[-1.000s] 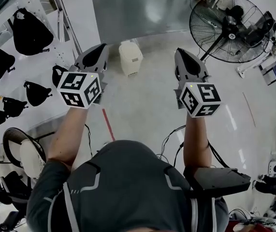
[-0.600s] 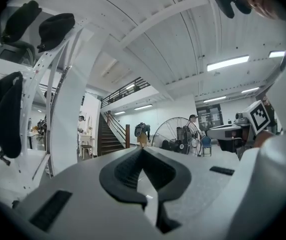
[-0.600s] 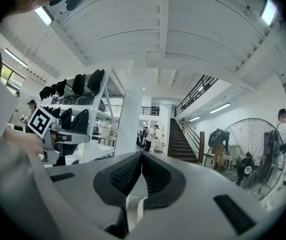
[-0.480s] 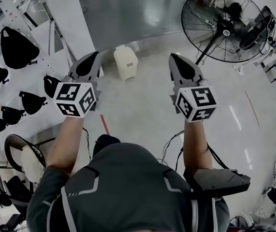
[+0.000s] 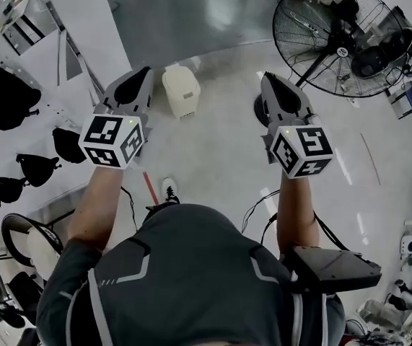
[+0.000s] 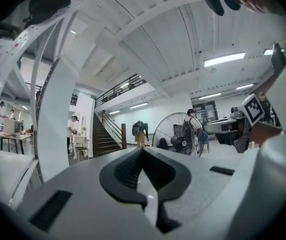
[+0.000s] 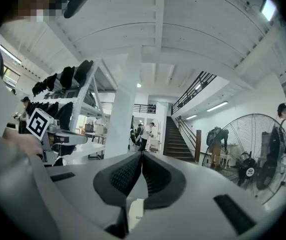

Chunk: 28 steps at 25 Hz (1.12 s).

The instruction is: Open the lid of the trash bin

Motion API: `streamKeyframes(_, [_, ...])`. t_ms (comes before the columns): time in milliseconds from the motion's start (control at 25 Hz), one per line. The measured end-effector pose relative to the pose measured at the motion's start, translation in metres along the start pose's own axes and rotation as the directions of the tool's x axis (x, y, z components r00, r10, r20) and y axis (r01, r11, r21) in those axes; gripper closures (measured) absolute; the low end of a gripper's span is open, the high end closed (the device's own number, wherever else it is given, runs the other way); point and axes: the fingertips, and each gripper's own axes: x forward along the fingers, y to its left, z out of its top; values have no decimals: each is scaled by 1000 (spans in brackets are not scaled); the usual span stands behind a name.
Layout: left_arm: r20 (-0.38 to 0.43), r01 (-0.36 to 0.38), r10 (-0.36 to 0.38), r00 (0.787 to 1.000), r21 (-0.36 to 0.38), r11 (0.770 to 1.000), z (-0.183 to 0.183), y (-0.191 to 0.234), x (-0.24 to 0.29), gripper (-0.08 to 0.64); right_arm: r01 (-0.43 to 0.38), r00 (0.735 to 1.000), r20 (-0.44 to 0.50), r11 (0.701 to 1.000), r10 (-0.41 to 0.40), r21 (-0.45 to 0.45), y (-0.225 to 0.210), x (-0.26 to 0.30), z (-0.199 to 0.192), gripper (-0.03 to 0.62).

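Trash bin (image 5: 180, 91): cream, upright on the pale floor (image 5: 213, 157), lid (image 5: 177, 76) down. Sits ahead of both grippers, just right of the left gripper (image 5: 146, 71) tip in the head view, well left of the right gripper (image 5: 267, 76). Touched by neither.

Left gripper: pads pressed together, nothing between them. Right gripper: same, pinched tight on empty air. Both held level, pointing forward across the hall.

Versus one second ago:
- Shifted slightly left in the head view, now closer to the left gripper than to the right.
- Same jaw state on both sides, no opening.
- Lid position unchanged, still down.
- Pale shoe (image 5: 168, 187) now showing below the arms, beside the red floor stripe (image 5: 148, 188); not visible earlier.
- Pedestal fan (image 5: 339, 38) still off to the right, rack of black bags (image 5: 7, 96) still on the left.
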Motion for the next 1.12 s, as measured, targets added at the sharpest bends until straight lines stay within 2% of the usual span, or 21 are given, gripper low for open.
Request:
streamKeyframes(160, [14,15,-15,1000,-1,1000,3,38,29,551,16,1000,9,1000,-16,-18,-5,44,11,566])
streamKeyframes(360, [16,19,-18,1000,-16,1000,2,82,61,551,24,1000,-18,1000,-24,-9,-11,95,6,566])
streamKeyframes(760, [22,36,-35,999,-62,997,-11,165,99,551,57,997,-47,998,-57,-5,-6,188,5,566])
streamKeyframes(1120, [9,13,-12,1000,-99,995,-25,203,123,551,25,998,-56,1000,-26,-9,-6,244,-2,566])
